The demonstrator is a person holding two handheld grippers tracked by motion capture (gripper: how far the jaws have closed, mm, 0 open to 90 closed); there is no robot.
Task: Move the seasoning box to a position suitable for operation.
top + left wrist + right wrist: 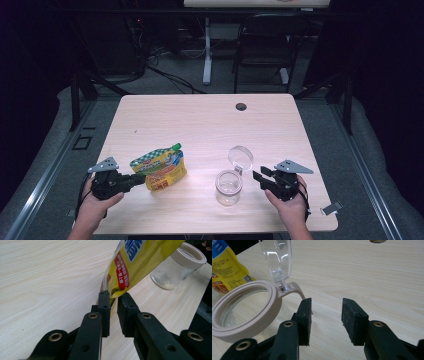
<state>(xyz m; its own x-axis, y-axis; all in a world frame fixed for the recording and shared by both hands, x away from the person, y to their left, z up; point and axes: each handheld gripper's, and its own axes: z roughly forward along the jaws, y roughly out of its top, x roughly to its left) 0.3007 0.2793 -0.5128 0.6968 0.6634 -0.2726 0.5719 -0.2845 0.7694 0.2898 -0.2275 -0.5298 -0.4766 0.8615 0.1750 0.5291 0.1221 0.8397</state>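
Observation:
A yellow spouted food pouch (160,167) with a green cap lies front left on the pale wooden table (210,125). My left gripper (141,179) is shut on the pouch's bottom corner. In the left gripper view the pouch (140,257) rises from between the narrow jaws of the left gripper (113,297). A clear glass jar (229,187) with a beige rim stands at front centre, its clear hinged lid (241,156) flipped up. My right gripper (259,176) sits just right of the jar. In its own view the right gripper (327,302) is open and holds nothing, beside the jar's rim (274,302) and lid (278,257).
A round cable hole (241,106) sits near the table's far edge. A small silver clip (331,208) hangs at the front right corner. A dark chair (265,45) and a white desk leg (207,55) stand beyond the table.

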